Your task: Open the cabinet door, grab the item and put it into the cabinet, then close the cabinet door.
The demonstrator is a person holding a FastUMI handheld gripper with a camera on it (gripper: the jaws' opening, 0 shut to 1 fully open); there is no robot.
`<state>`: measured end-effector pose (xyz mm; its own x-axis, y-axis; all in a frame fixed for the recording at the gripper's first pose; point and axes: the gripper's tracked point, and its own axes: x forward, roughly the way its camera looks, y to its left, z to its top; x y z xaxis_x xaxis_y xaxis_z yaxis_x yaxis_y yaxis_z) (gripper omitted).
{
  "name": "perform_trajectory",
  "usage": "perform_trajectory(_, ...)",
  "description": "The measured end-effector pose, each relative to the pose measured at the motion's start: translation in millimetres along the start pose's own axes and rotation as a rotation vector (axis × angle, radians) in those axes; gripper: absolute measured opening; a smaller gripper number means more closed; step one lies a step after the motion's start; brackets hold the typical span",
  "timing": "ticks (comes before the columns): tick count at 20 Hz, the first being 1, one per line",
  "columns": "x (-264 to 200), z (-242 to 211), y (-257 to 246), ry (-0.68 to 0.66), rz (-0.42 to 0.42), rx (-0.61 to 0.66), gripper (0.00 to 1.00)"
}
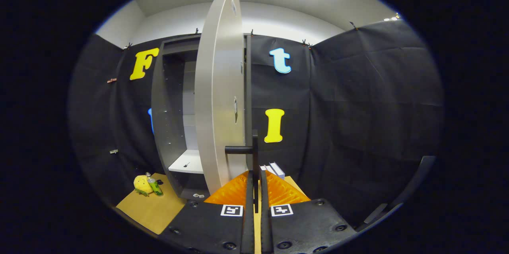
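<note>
The door handle (254, 154), a dark bar on the cabinet door (218, 95), is clamped between the tongs (256, 184), whose fingers are nearly closed on its upright part. The door is swung well open, edge-on just ahead of the fingers. The item, a yellow plush toy (142, 184) with a small green bottle (154, 185) leaning beside it, is seen well off to the left on the table (151, 210), by the open cabinet (175, 127). A white box (274, 169) is spotted just beyond the fingers.
</note>
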<state>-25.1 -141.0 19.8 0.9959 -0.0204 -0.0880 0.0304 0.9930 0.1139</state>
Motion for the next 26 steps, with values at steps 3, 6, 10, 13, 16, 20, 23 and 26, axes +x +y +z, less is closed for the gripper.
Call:
perform_trajectory(3,5,0,-17,0.001,0.025,0.027,0.19)
perform_trajectory(6,5,0,-24,-0.012,0.04,0.013,0.31)
perform_trajectory(10,-9,-15,-57,0.016,-0.042,0.015,0.63)
perform_trajectory(13,-32,-28,-66,0.051,-0.087,0.032,0.87)
perform_trajectory(16,-65,-48,-73,0.092,-0.145,-0.018,0.96)
perform_trajectory(20,-104,-76,-38,0.133,-0.146,-0.019,0.98)
perform_trajectory(23,-107,-95,5,0.138,-0.1,0.05,0.98)
perform_trajectory(26,-98,-127,44,0.195,-0.043,0.095,0.98)
